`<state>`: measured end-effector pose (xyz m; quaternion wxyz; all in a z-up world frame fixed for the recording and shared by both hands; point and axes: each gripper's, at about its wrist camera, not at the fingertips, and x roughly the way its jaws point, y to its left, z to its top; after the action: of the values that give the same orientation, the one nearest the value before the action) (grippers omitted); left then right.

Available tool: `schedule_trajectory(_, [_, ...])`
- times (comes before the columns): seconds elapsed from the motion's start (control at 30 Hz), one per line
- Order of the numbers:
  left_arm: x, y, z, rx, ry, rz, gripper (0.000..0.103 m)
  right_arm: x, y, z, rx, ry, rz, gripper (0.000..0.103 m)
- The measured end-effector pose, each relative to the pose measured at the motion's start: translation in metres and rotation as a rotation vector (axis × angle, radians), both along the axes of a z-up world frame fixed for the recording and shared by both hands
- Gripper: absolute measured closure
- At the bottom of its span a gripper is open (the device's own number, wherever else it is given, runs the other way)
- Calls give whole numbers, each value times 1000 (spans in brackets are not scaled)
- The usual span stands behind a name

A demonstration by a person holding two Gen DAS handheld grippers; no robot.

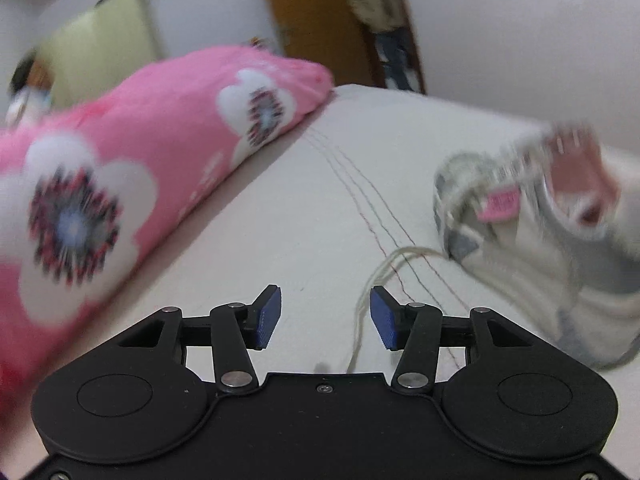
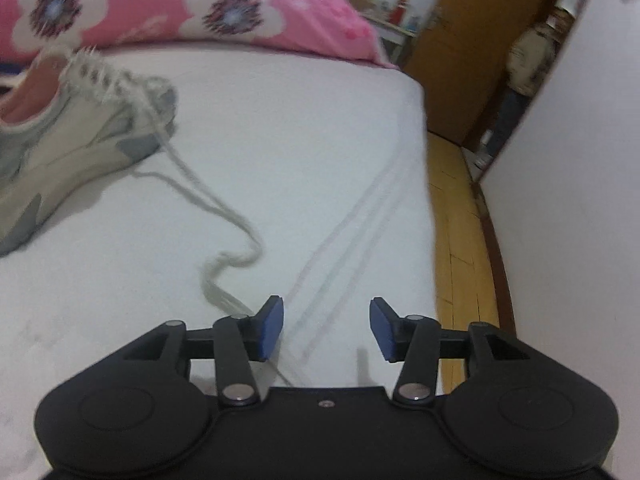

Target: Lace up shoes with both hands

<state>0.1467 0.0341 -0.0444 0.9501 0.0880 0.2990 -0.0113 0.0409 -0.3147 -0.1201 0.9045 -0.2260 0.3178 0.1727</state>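
A white and grey sneaker (image 1: 536,236) with a pink lining lies on the white bed at the right of the left wrist view; in the right wrist view the sneaker (image 2: 68,132) lies at the left. Its loose off-white lace (image 1: 374,280) trails over the sheet toward my left gripper (image 1: 325,318), whose jaws stand open with nothing between the blue pads. On the other side, the lace (image 2: 224,232) runs in a wavy line from the shoe down past the left finger of my right gripper (image 2: 327,329), which is open and holds nothing.
A pink pillow (image 1: 132,168) with white flowers lies along the far side of the bed (image 2: 280,140). The bed's edge drops to a wooden floor (image 2: 460,240) at the right. A brown door (image 2: 476,52) stands ajar, with a person (image 2: 524,76) behind it.
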Motion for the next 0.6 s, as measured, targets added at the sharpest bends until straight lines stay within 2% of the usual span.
schedule_trajectory(0.03, [-4, 21, 9, -108, 8, 58, 54, -1, -4, 2, 46, 1, -5, 55])
schedule_trajectory(0.1, [-8, 45, 18, -239, 19, 130, 54, -8, -14, 9, 162, 4, 1, 51])
schedule_trajectory(0.13, [-14, 71, 23, -378, 34, 214, 54, -10, -16, 14, 254, 4, 11, 46])
schedule_trajectory(0.23, [-28, 111, 26, -539, 52, 349, 54, -11, -15, 23, 490, 17, 56, 42])
schedule_trajectory(0.3, [-37, 137, 20, -586, 87, 464, 54, -5, -5, 23, 598, 68, 107, 42])
schedule_trajectory(0.37, [-42, 157, 7, -672, 137, 546, 54, 4, 13, 22, 698, 134, 183, 42])
schedule_trajectory(0.4, [-44, 167, -1, -719, 156, 590, 54, 6, 24, 22, 714, 140, 215, 42])
schedule_trajectory(0.47, [-47, 176, -12, -751, 182, 652, 54, 9, 47, 21, 736, 144, 275, 42])
schedule_trajectory(0.6, [-48, 189, -29, -740, 186, 729, 55, 3, 86, 25, 739, 99, 405, 42])
